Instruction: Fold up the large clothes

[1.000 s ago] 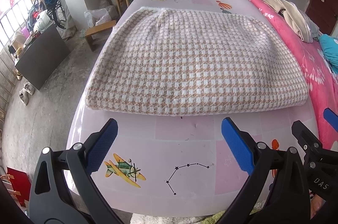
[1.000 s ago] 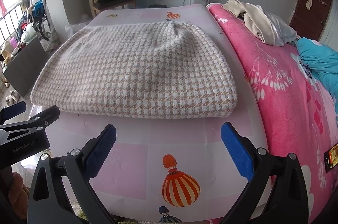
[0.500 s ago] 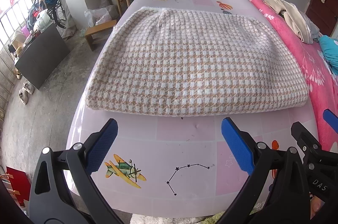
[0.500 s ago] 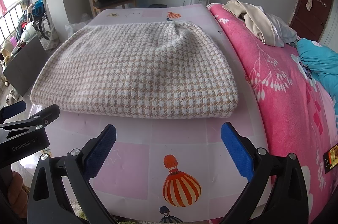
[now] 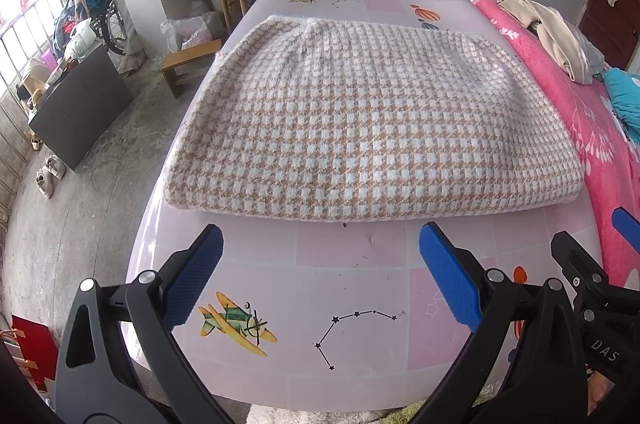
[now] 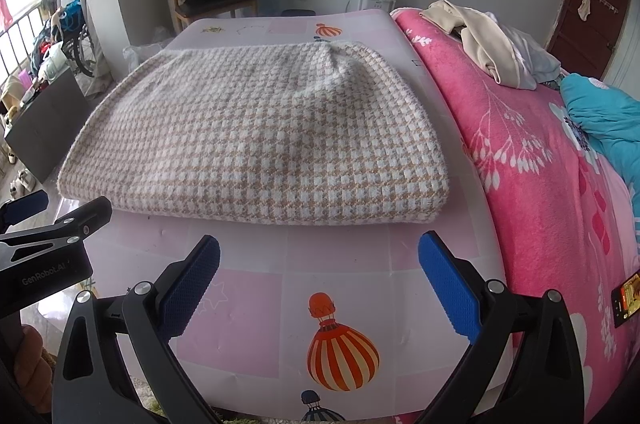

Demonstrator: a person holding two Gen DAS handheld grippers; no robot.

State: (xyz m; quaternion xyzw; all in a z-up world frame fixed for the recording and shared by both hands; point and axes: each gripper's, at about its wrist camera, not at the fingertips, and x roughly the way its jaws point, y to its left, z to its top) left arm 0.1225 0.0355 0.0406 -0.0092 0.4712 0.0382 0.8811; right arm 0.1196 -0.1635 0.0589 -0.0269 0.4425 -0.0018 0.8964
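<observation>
The beige-and-white houndstooth knitted garment (image 5: 372, 127) lies folded at twelve o'clock on the pink patterned mat (image 5: 360, 264). Left gripper (image 5: 320, 276) and right gripper (image 6: 318, 278) both gape, empty. Soft, thick, floppy; pinch its near corners.

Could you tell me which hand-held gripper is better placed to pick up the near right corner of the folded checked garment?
The right hand-held gripper, probably: open, it faces the checked garment near that corner. The left hand-held gripper, also open, sits nearer the left end.
</observation>
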